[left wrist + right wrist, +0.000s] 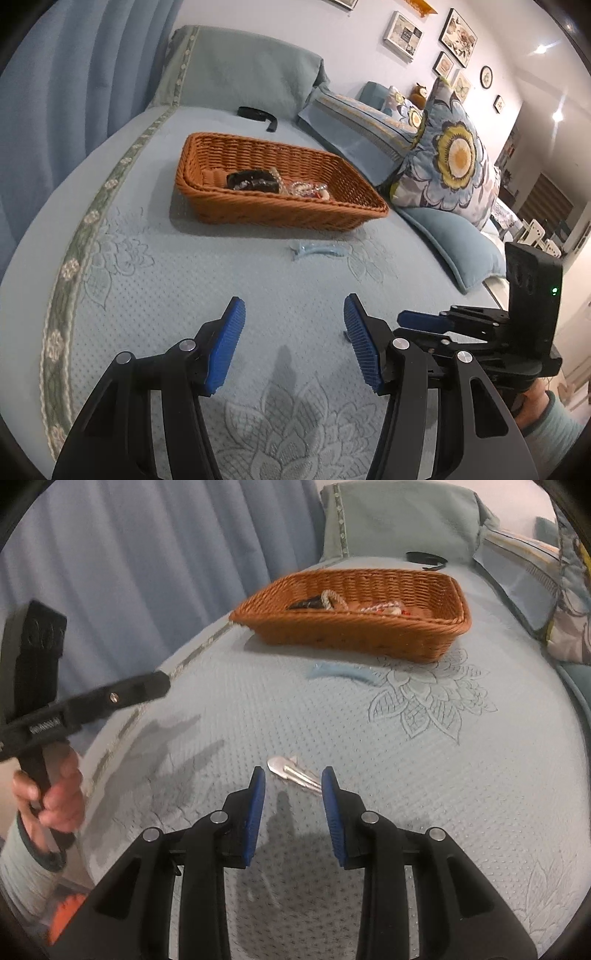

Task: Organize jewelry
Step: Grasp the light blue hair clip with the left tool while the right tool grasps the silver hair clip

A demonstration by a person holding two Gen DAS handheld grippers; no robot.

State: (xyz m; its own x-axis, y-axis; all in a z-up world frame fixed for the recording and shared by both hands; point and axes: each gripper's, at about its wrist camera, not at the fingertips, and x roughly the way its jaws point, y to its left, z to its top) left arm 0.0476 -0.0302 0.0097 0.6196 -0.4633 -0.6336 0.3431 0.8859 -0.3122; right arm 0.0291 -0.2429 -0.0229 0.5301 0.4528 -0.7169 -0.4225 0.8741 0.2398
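A brown wicker basket (258, 206) (369, 631) sits on the light blue bed cover and holds several pieces of jewelry (273, 182) (354, 605). A pale blue hair clip (317, 251) (340, 672) lies on the cover just in front of the basket. A silver hair clip (291, 771) lies just ahead of my right gripper (293, 779), which is open and empty, its fingertips on either side of the clip's near end. My left gripper (293, 310) is open and empty above the cover, short of the blue clip. The right gripper's body also shows in the left wrist view (480, 332).
A black band (258, 114) (424, 559) lies behind the basket near the headboard cushion (251, 70). Floral pillows (450, 158) line the right side. Blue curtains (147, 561) hang along the left edge of the bed.
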